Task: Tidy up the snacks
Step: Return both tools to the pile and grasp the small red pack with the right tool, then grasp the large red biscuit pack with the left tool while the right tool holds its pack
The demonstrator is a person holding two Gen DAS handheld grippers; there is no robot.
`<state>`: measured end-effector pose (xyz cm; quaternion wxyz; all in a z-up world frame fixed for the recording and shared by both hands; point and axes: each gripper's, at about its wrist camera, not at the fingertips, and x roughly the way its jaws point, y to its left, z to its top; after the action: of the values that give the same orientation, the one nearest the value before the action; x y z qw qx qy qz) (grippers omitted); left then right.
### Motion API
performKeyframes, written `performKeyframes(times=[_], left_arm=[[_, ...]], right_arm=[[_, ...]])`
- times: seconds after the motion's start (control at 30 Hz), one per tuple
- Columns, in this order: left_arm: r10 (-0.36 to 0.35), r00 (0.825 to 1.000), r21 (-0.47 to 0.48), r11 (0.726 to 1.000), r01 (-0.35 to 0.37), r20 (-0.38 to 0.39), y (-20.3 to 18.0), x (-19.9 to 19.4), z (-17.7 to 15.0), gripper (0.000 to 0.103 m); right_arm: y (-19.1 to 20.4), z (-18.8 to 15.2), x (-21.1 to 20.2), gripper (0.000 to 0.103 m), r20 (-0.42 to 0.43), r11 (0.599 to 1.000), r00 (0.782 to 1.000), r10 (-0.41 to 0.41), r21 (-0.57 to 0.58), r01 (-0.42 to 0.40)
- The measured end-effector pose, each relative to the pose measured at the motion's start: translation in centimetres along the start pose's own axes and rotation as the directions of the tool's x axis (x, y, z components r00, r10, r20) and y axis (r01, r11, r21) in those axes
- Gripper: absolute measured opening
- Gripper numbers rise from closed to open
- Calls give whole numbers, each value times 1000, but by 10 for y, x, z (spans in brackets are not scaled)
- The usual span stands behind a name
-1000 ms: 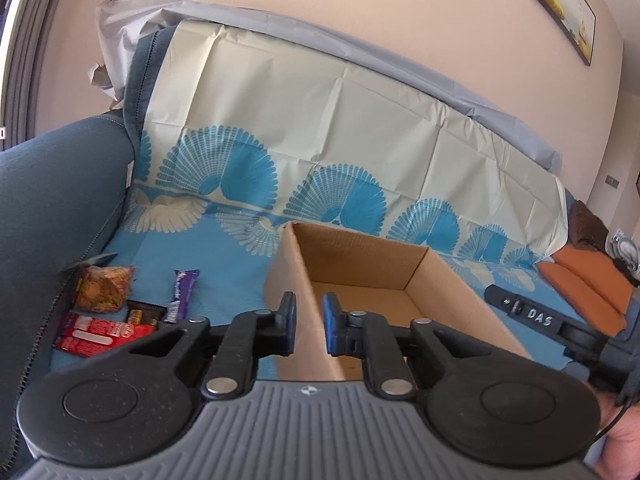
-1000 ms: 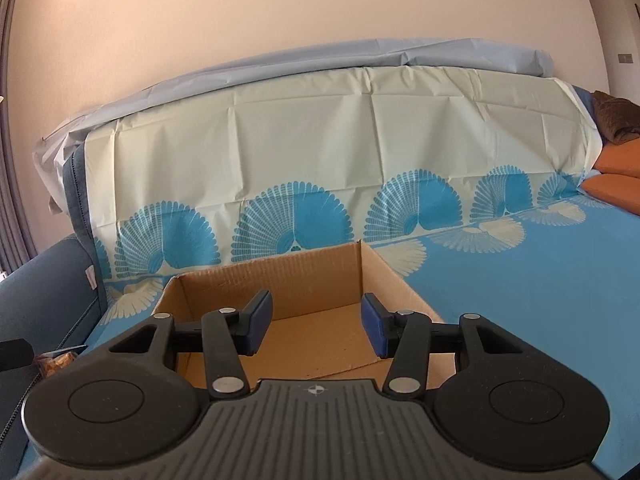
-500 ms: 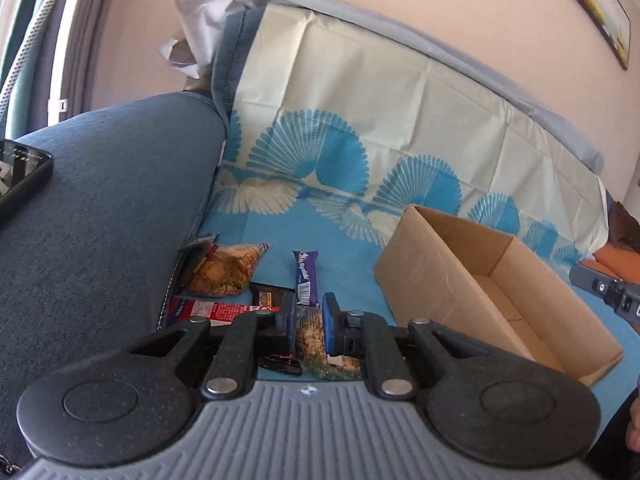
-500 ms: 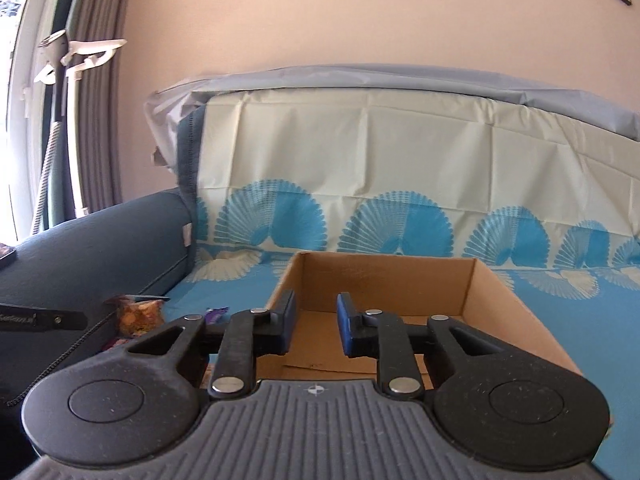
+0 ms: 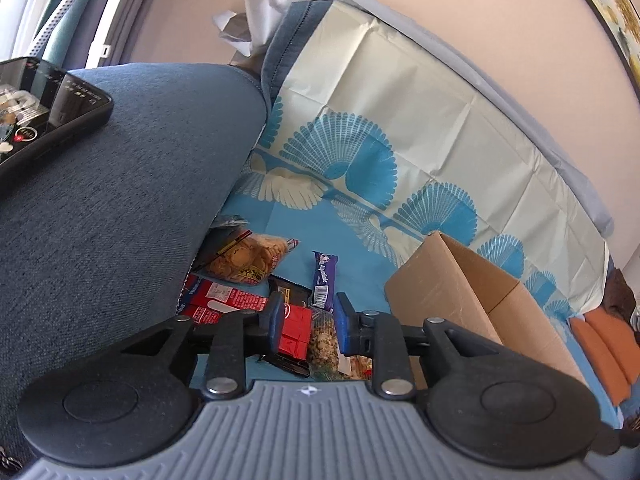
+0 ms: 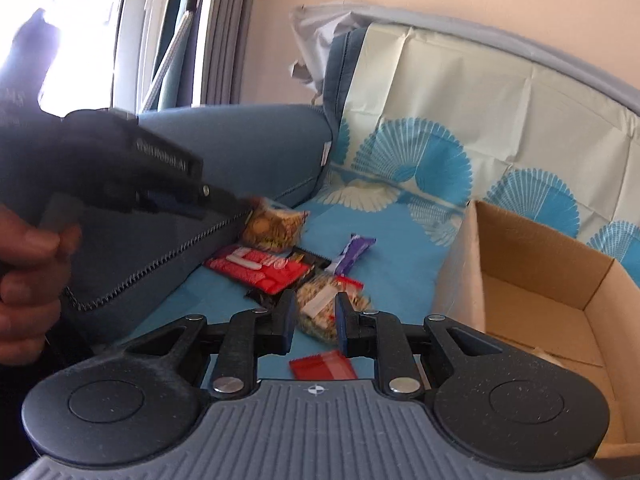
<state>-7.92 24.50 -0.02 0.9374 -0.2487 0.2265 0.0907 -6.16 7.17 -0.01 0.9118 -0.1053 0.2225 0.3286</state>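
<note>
Snacks lie in a loose heap on a sofa seat (image 5: 360, 240) draped in a blue cloth with fan prints, pressed up against the dark blue armrest (image 5: 120, 200). On top of that armrest rests a phone (image 5: 44, 100). An open cardboard box (image 6: 540, 280) stands on the seat to the right of the heap, its floor bare in both views. Among the heap are a red packet (image 6: 260, 268), a bag of biscuits (image 5: 248, 260) nearest the armrest, a clear bag of nuts (image 6: 320, 308), a purple bar (image 5: 324, 280) and a small red wrapper (image 6: 324, 366) closest to the right camera. The left tool (image 5: 306, 320) hovers low over the heap with its jaws opening; a red-and-black packet (image 5: 294, 330) shows in the gap, untouched. The right tool (image 6: 314, 318) has its jaws nearly together, gripping nothing, the nut bag seen beyond them. A hand (image 6: 28, 280) holds the left tool's handle.
</note>
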Motion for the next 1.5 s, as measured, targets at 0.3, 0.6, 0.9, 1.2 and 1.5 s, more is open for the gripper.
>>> performKeyframes(times=[0.3, 0.6, 0.9, 1.2, 1.5], left_arm=[[42, 998, 25, 999, -41, -40, -4, 9, 0, 38], [71, 974, 11, 997, -71, -216, 1, 47, -4, 54], [133, 959, -124, 978, -168, -251, 12, 90, -8, 80], [283, 933, -248, 909, -335, -224, 12, 138, -2, 91], [342, 886, -40, 927, -372, -313, 4, 158, 24, 58]], right_arm=[[8, -28, 68, 68, -244, 998, 968, -58, -46, 48], [-2, -27, 87, 68, -332, 999, 943, 4, 51, 13], [-6, -25, 84, 46, -348, 976, 924, 156, 201, -89], [-5, -22, 84, 47, -375, 978, 917, 135, 196, -64], [-6, -22, 83, 47, -376, 979, 917, 136, 191, -67]])
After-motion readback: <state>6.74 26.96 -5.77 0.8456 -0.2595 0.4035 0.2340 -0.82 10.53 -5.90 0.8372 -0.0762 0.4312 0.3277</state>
